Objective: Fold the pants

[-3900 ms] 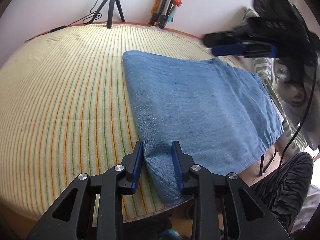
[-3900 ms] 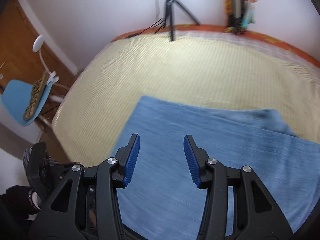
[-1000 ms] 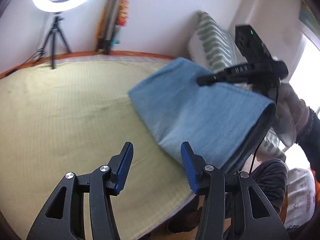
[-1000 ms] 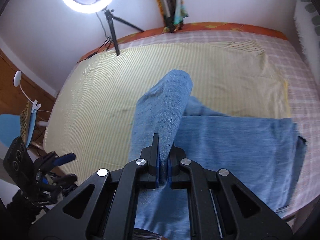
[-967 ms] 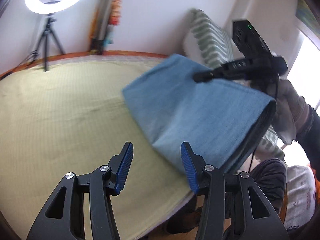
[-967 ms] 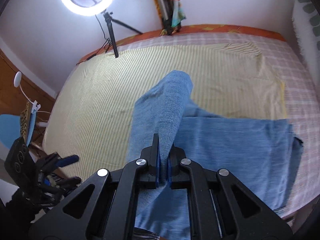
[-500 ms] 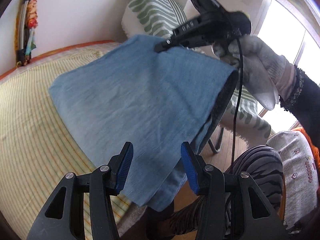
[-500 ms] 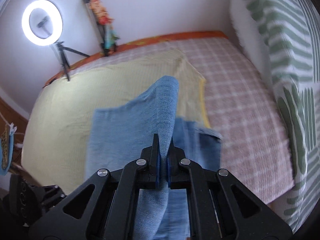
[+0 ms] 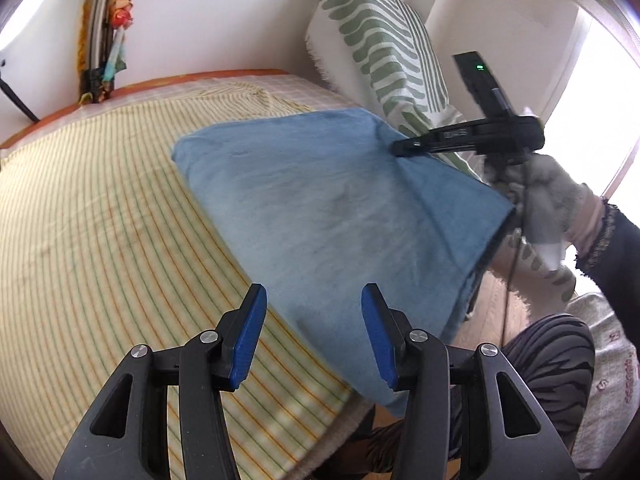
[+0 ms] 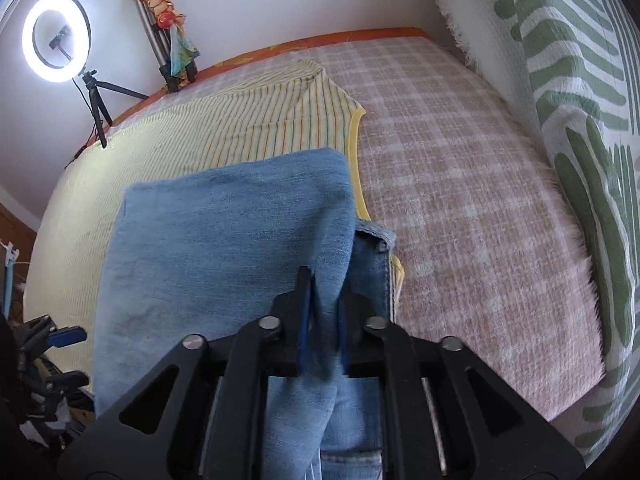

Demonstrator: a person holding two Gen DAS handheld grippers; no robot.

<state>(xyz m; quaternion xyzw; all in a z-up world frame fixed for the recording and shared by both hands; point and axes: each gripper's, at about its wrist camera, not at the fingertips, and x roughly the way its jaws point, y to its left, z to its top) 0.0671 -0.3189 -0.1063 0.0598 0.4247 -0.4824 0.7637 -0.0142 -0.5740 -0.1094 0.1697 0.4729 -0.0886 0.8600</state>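
Blue denim pants [image 9: 340, 208] lie folded on the striped bed sheet, their near end hanging over the bed's edge. My left gripper [image 9: 314, 300] is open and hovers just above that near end, nothing between its blue pads. My right gripper [image 10: 323, 280] points down at the far right side of the pants [image 10: 224, 232]. Its jaws are opening, with the raised top layer of denim still between them. In the left wrist view the right gripper [image 9: 400, 147] touches the pants' right corner, held by a gloved hand [image 9: 552, 184].
The yellow striped sheet [image 9: 100, 220] covers the bed's left part, a pink checked blanket [image 10: 460, 184] the right. A green leaf-pattern pillow [image 9: 384, 48] leans on the wall. A ring light [image 10: 56, 36] on a tripod stands behind. The person's striped trouser leg [image 9: 552, 352] is by the bed's edge.
The right gripper carried the pants' top layer across toward the pillow side and lowered it, and its shut jaws have parted. The left gripper swung right toward the pants' near end.
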